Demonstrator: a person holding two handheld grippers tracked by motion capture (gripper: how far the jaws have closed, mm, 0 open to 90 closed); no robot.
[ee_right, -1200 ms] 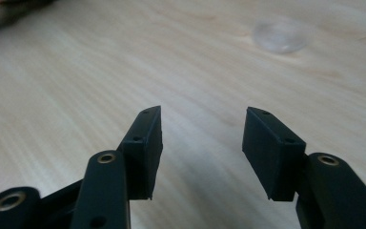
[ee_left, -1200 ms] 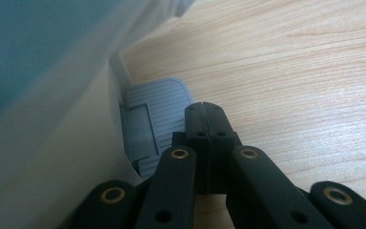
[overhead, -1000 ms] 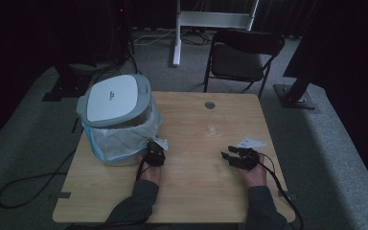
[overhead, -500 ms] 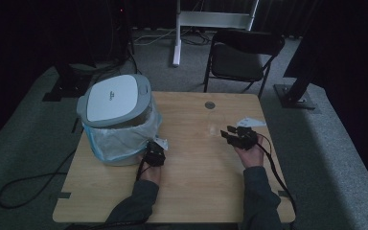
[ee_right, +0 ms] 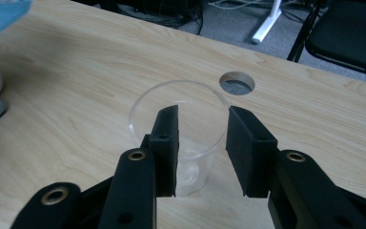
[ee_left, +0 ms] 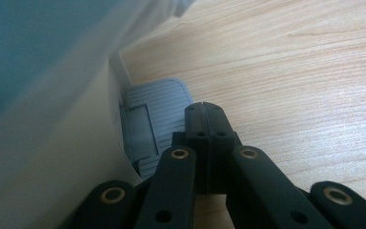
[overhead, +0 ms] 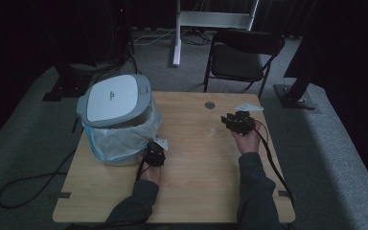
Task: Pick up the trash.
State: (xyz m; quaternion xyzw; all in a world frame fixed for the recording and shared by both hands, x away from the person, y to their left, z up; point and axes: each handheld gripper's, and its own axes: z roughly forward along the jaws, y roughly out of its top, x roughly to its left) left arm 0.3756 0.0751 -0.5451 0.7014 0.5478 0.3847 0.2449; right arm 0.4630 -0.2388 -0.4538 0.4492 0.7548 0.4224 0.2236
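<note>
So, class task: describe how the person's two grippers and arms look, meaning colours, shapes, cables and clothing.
Both grippers are black. The left gripper has flat linkage bars with brass-ringed pivots and narrow squared jaws. The right gripper has the same build, with rectangular black pads. A dark cable trails from the right one along the arm. The person wears dark grey long sleeves.

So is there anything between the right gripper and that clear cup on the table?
Nothing visible. In the right gripper view the open jaws of the right gripper point straight at the clear cup, which stands upright on bare table just ahead of them. The cable hole lies beyond the cup, out of the path.
</note>
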